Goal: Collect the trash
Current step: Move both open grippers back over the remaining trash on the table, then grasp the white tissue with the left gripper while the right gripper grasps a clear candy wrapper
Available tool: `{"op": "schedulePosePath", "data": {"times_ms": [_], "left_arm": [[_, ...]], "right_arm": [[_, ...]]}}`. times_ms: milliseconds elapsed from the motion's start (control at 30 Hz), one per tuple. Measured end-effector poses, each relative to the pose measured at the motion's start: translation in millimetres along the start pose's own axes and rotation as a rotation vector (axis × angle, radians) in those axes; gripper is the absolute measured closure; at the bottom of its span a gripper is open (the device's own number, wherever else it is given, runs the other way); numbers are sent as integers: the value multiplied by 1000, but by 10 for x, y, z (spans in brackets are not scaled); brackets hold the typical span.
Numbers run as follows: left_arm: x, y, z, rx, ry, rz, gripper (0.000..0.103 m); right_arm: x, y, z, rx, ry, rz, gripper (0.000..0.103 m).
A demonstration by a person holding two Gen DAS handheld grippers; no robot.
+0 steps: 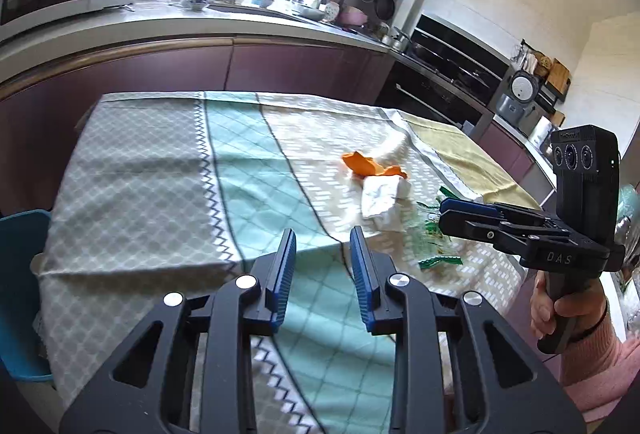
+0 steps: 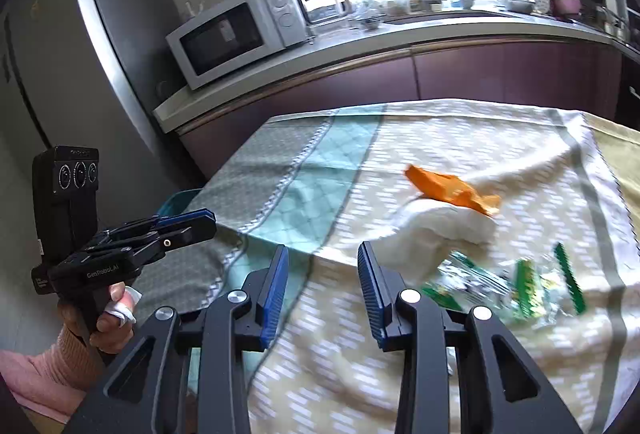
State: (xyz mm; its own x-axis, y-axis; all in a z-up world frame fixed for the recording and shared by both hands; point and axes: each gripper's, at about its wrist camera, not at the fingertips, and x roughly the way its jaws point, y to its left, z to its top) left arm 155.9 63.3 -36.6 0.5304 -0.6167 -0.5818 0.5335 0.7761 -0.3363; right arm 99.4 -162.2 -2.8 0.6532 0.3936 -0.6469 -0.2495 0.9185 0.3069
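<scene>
Kitchen – patterned tablecloth (image 1: 168,161) (orange peel (image 1: 370,165), tissue (image 1: 382,199)); left gripper (image 1: 323,234), right gripper (image 2: 323,254) parted, empty.

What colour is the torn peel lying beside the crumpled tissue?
Orange peel; it shows best in the right wrist view.

Both grippers (image 1: 323,234) (image 2: 323,250) are black linkages with ribbed blue pads (image 1: 285,270) and silver screws (image 1: 246,281). At 3 o'clock, a black handle lettered "DAS" carries a three-lens camera (image 1: 574,155). Pink ribbed sleeves (image 2: 48,366); one finger (image 2: 122,308) wrapped white.
</scene>
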Motion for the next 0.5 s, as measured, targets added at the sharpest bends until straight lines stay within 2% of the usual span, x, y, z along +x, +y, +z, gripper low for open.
{"op": "schedulePosePath", "data": {"times_ms": [233, 367, 500], "left_arm": [[590, -461, 85, 64, 70, -23, 72], [831, -648, 163, 107, 93, -8, 60], [1077, -760, 241, 141, 130, 33, 60]], "right_arm": [[-174, -543, -354, 118, 23, -89, 61], [-185, -699, -522, 193, 30, -74, 56], [-89, -691, -551, 212, 37, -42, 55]]}}
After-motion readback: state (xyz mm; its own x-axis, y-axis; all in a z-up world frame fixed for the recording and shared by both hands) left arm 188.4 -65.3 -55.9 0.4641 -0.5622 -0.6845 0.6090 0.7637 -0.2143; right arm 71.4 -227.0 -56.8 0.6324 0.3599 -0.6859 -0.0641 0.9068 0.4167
